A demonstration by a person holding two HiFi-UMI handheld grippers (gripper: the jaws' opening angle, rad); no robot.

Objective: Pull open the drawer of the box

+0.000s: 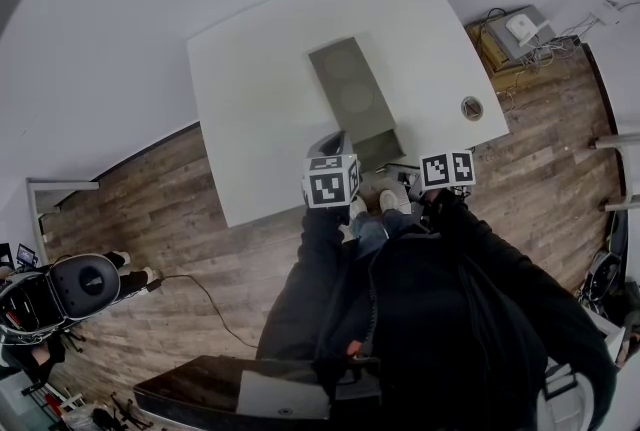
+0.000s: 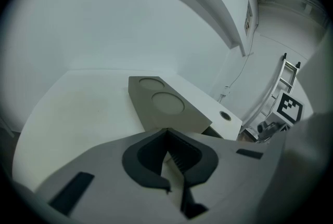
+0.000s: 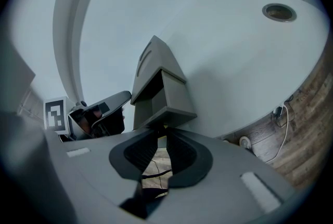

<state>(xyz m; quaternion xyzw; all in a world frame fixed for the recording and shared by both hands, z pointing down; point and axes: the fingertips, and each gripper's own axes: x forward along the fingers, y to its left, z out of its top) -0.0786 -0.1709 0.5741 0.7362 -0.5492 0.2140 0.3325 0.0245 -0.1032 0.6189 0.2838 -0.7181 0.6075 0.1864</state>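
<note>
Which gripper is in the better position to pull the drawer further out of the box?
Right, it seems. The right gripper is shut at the front edge of the drawer; the left gripper points at the box corner beside it.

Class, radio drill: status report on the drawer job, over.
Left tongs shut, tips against the box. Right tongs shut on the drawer lip. Drawer partly out. Nothing blocking the pull.

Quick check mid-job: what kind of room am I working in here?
Probably an office or lab-type room: a plain white table, wood-plank floor, and a cable tangle against the wall.
</note>
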